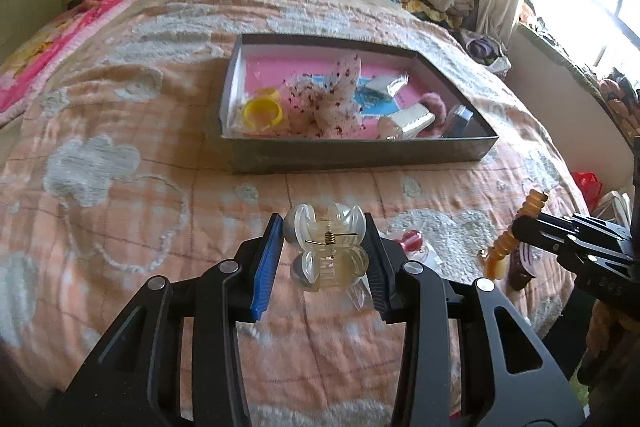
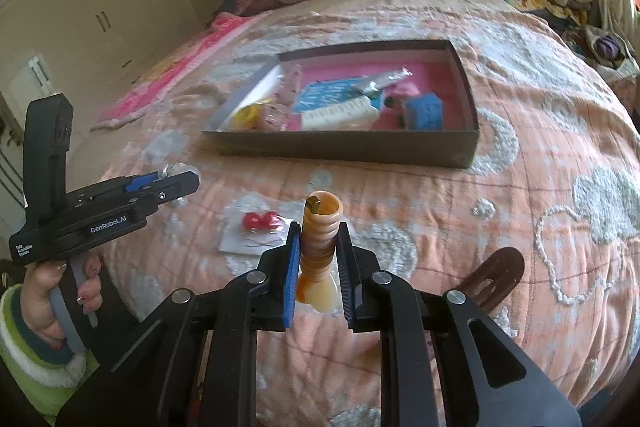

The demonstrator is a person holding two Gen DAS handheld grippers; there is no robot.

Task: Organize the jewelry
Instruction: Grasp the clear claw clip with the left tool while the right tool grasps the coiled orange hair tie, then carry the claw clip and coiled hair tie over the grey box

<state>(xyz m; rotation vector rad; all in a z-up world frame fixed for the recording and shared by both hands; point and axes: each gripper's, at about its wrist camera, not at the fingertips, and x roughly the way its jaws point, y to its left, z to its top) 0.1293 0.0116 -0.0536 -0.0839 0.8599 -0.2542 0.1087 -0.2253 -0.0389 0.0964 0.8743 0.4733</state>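
Above bedspread (image 1: 120,131) | left fingers (image 1: 280,259) grip clear claw clip (image 1: 328,247) | right fingers (image 2: 294,267) grip amber clip (image 2: 320,239)

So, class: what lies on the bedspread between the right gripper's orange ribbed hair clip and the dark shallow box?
Nothing: bare peach bedspread separates clip from box, seen in the right wrist view.

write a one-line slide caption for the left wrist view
Left gripper shut on a clear claw hair clip above the bedspread, facing the open box.
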